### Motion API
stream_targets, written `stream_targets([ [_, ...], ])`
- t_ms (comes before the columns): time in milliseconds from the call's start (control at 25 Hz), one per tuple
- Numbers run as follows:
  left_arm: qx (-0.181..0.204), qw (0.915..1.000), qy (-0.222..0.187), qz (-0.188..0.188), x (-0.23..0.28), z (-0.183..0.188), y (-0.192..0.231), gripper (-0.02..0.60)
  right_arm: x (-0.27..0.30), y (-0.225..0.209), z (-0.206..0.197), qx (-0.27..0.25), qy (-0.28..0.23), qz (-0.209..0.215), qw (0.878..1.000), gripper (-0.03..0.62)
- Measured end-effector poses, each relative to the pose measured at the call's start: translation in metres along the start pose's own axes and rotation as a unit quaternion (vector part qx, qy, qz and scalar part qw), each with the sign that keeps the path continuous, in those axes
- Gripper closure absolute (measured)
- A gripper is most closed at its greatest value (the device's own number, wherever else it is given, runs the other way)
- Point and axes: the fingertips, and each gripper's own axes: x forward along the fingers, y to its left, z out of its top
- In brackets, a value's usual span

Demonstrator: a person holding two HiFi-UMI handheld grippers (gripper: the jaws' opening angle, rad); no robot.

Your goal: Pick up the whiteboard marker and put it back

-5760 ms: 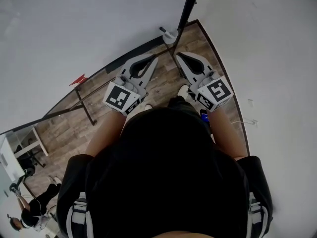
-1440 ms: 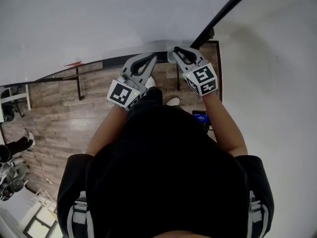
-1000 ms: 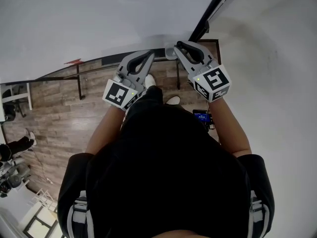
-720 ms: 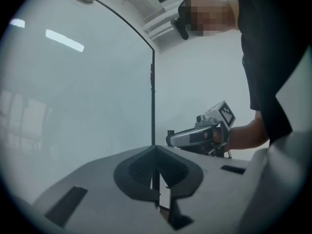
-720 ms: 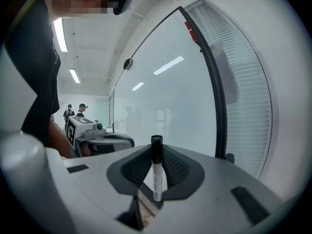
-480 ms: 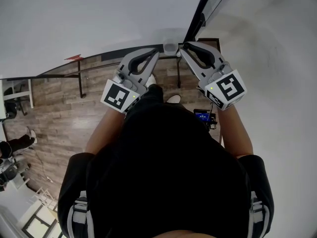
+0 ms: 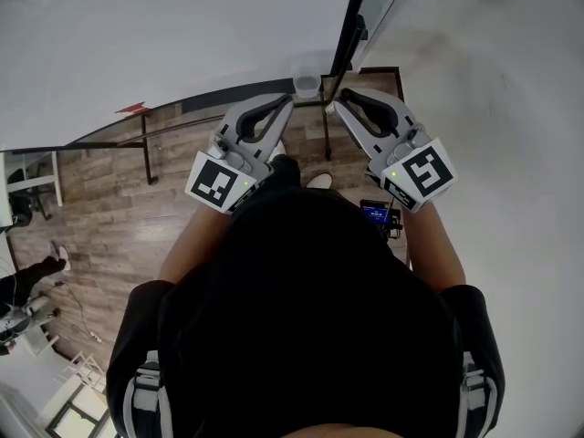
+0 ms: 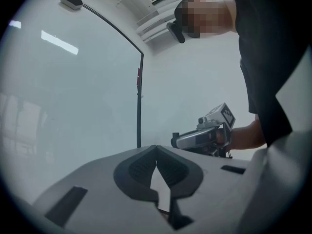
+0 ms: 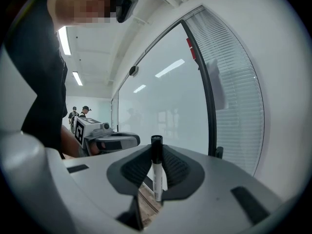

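The whiteboard marker (image 9: 156, 172), white with a black cap, stands upright between the pads of my right gripper (image 9: 156, 152), which is shut on it. In the head view the right gripper (image 7: 336, 104) points at the black frame post (image 7: 349, 35) of the glass whiteboard (image 9: 165, 106). A small grey cup-like holder (image 7: 307, 85) hangs just beyond its tip. The marker itself does not show in that view. My left gripper (image 8: 156, 148) is shut with nothing in it and sits beside the right gripper (image 8: 202, 136), also near the holder (image 7: 283, 106).
The whiteboard's black stand bars (image 7: 146, 149) cross the wooden floor (image 7: 109, 217) below. A phone with a lit screen (image 7: 374, 213) sits at the person's waist. Window blinds (image 9: 234, 96) lie right of the post. Two people (image 9: 78, 113) stand far off.
Both grippers have risen and moved closer to the whiteboard's post and the holder. The right one still grips the marker, and the left stays shut.
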Motion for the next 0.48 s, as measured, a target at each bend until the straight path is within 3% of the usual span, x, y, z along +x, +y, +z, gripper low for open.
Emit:
stream_targets([
  [200,-0.001,0.9994,-0.027,-0.024,0.007,-0.002,-0.009,0.577,-0.004,0.0,-0.008,-0.002,-0.002,-0.003,1.0,0.533],
  [360,-0.006,0.9996,0.022,-0.016,0.005,-0.02,-0.009,0.577,-0.006,0.0,-0.015,0.007,-0.001,-0.004,1.0,0.533],
  [480,-0.006,0.9996,-0.001,-0.027,0.008,-0.016,-0.012,0.577,-0.005,0.002,-0.019,0.009,0.0,0.0,1.0,0.533],
])
